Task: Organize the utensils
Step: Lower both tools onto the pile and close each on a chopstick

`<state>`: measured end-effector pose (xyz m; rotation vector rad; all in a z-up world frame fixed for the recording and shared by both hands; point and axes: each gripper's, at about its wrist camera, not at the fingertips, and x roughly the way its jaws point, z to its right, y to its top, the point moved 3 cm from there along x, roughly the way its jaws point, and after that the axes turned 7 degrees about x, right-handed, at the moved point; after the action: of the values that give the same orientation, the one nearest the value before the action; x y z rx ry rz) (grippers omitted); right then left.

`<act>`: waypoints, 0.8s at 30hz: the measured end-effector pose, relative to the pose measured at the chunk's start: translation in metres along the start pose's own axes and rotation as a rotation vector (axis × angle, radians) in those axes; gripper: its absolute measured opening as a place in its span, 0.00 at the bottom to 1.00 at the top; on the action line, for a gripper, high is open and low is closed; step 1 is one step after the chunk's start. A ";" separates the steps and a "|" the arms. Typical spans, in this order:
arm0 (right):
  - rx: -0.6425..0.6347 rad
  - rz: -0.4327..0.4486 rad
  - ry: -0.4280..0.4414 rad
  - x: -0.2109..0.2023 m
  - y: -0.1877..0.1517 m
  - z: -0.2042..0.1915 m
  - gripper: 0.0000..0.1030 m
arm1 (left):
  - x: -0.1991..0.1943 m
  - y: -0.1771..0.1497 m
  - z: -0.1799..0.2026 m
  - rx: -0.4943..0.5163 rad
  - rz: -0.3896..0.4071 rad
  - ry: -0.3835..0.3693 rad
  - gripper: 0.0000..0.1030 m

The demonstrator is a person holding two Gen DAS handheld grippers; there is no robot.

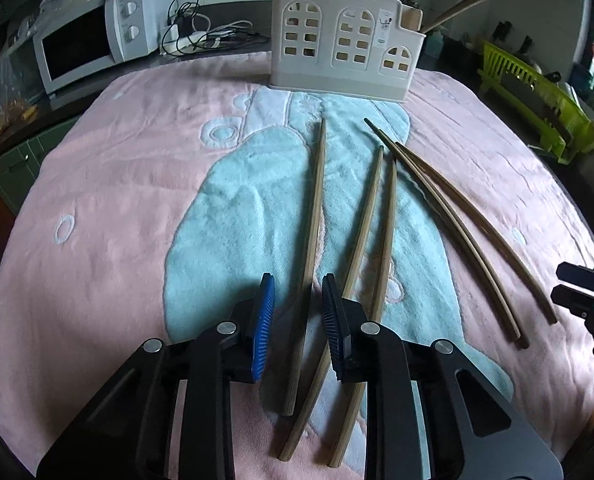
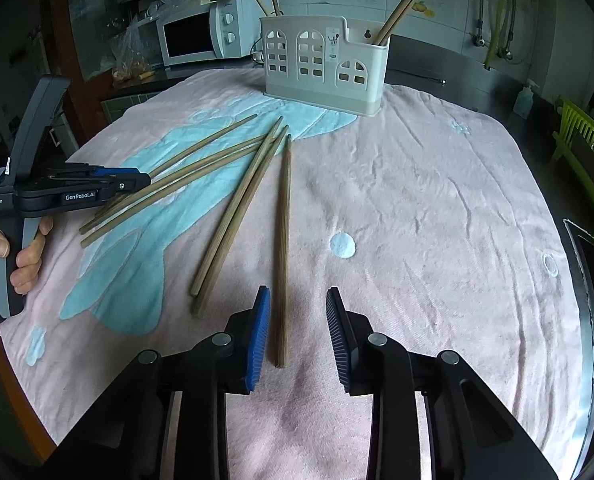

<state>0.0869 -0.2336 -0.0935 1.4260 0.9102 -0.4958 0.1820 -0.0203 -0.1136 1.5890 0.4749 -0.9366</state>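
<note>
Several wooden chopsticks lie on a pink and teal towel (image 1: 117, 200). My left gripper (image 1: 298, 278) is open and low over the towel, with one long chopstick (image 1: 315, 216) running between its blue pads without touching them. Two more chopsticks (image 1: 367, 224) lie just to its right, and a darker pair (image 1: 457, 216) further right. My right gripper (image 2: 297, 289) is also open and straddles a single chopstick (image 2: 284, 240), which lies nearer its left pad. A cream utensil holder (image 2: 321, 64) at the far edge holds several upright chopsticks.
A white microwave (image 1: 81, 44) and tangled cables (image 1: 201, 36) sit behind the towel on the left. A green dish rack (image 1: 537, 92) stands at the right. A person's hand (image 2: 1, 248) holds the left gripper's handle. The table's metal edge (image 2: 589, 320) runs along the right.
</note>
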 end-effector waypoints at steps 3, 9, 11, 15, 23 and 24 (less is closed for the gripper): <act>-0.001 -0.005 -0.001 0.003 -0.001 0.000 0.27 | 0.001 0.000 0.003 0.017 0.004 0.017 0.20; 0.003 -0.015 0.000 0.007 -0.002 -0.001 0.23 | 0.002 0.002 0.007 0.064 0.005 0.049 0.15; 0.005 -0.016 0.000 0.008 -0.002 0.000 0.23 | 0.003 0.003 0.006 0.063 0.000 0.046 0.13; 0.008 -0.028 0.008 0.012 -0.005 -0.001 0.19 | 0.003 0.004 0.006 0.065 -0.011 0.047 0.09; 0.020 -0.028 0.013 0.017 -0.004 -0.001 0.19 | 0.004 0.005 0.006 0.050 -0.006 0.031 0.07; 0.019 -0.026 0.011 0.018 -0.003 -0.001 0.19 | 0.004 0.004 0.005 0.047 -0.008 0.029 0.07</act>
<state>0.0947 -0.2294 -0.1093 1.4366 0.9365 -0.5174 0.1861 -0.0271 -0.1141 1.6458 0.4827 -0.9379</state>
